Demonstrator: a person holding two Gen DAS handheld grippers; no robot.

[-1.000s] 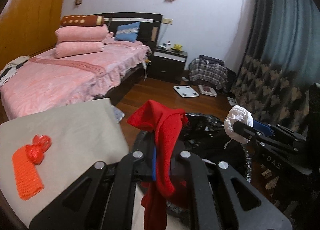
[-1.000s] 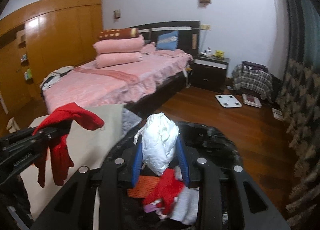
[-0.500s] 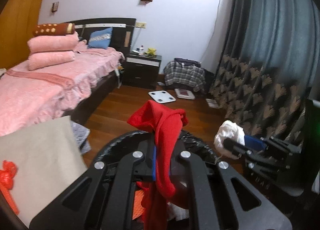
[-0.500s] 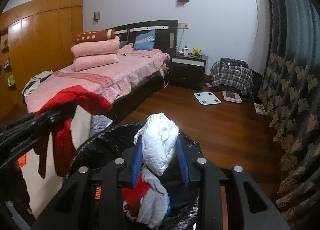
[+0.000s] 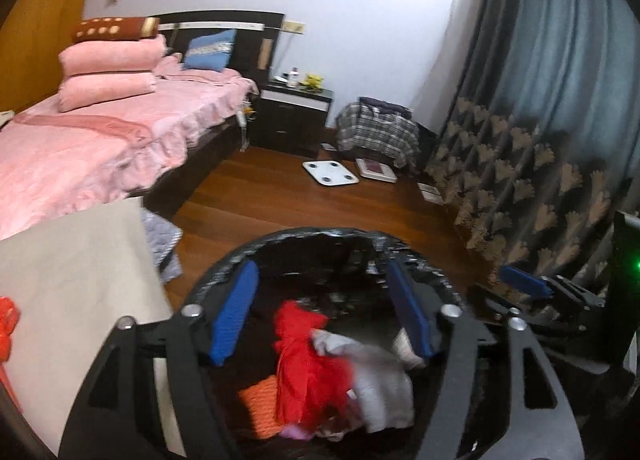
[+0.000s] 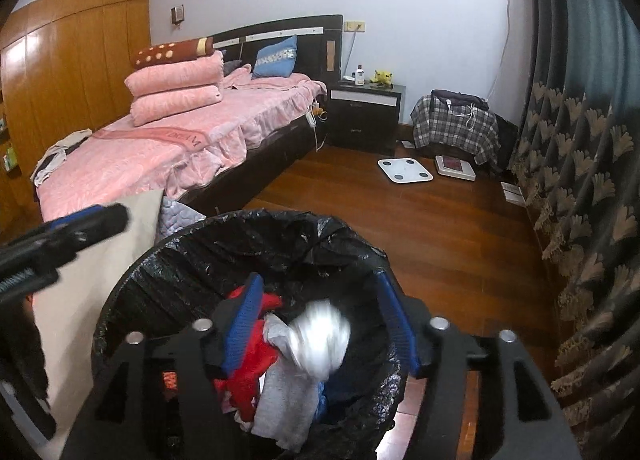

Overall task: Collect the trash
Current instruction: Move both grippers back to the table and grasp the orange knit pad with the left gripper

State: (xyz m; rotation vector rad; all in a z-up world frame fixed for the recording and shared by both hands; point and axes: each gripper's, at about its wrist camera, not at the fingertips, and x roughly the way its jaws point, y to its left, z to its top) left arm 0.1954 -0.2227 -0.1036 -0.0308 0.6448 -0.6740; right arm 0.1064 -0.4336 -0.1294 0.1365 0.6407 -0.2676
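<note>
Both grippers hang over the bin lined with a black bag, because here the trash must fall in. The left gripper has its jaws spread wide and holds nothing — the red cloth lies already inside, on the heap near the middle, beside an orange mesh piece and a grey rag. The right gripper is also wide apart; the white crumpled wad is between its fingers, blurred, not pinched, so I judge it is dropping. More red trash rests on the beige cloth-covered table, at its left edge.
</note>
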